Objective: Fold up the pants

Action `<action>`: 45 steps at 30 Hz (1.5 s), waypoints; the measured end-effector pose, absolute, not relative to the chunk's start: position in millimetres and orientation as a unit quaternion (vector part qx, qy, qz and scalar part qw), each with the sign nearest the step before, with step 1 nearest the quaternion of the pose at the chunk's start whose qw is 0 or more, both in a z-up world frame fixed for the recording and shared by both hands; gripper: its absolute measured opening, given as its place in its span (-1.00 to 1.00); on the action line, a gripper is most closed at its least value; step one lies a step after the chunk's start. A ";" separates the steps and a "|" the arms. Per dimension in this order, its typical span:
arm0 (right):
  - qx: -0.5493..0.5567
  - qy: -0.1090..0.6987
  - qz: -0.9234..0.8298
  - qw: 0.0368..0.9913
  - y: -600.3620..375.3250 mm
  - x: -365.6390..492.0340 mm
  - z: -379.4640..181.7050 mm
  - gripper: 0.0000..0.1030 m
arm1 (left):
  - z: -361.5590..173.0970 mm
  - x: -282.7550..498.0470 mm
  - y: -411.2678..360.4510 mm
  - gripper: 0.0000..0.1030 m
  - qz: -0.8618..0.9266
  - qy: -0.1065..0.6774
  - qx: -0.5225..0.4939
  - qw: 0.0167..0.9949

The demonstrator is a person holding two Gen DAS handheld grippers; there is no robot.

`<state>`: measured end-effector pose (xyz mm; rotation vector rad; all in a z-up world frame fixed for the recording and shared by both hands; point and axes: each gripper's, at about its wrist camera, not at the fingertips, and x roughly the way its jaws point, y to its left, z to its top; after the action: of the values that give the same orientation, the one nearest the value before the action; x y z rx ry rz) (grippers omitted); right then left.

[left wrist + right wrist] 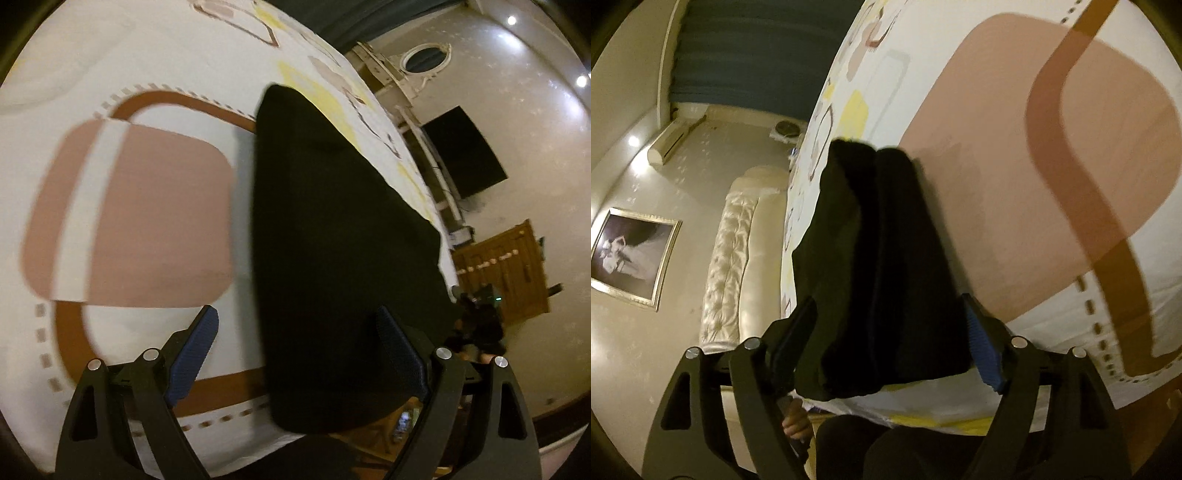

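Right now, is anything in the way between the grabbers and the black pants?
Nothing visible is. The black pants lie on the patterned bedsheet, reaching right in between the open fingers of the left gripper and the right gripper. Neither gripper's pads press on the cloth.

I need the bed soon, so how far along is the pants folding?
Done: the black pants lie on the patterned bedsheet as a long narrow strip, legs seemingly stacked. In hand: nothing is gripped; the left tool and the right tool both stand open around the near end of the cloth. Left: probably folding the strip across its length into a compact stack.
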<state>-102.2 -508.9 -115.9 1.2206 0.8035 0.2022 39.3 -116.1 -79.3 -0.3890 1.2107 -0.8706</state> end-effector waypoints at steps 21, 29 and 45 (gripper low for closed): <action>0.488 0.387 0.077 0.778 -471.9 -84.9 -103.6 -0.18 | -75.6 44.8 -117.9 -0.28 -0.372 0.568 -0.190 0.709; 0.471 0.405 0.114 0.776 -423.1 -52.0 -102.8 -0.20 | -66.6 48.5 -75.5 -0.29 -0.338 0.557 -0.181 0.737; 0.456 0.427 0.174 0.761 -339.1 -4.8 -105.3 -0.19 | -65.3 40.6 22.1 -0.27 -0.292 0.539 -0.194 0.766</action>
<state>-4.8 -339.1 -105.3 0.9928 0.9286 0.3795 40.6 22.1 -65.3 -0.4206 1.1718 -0.6346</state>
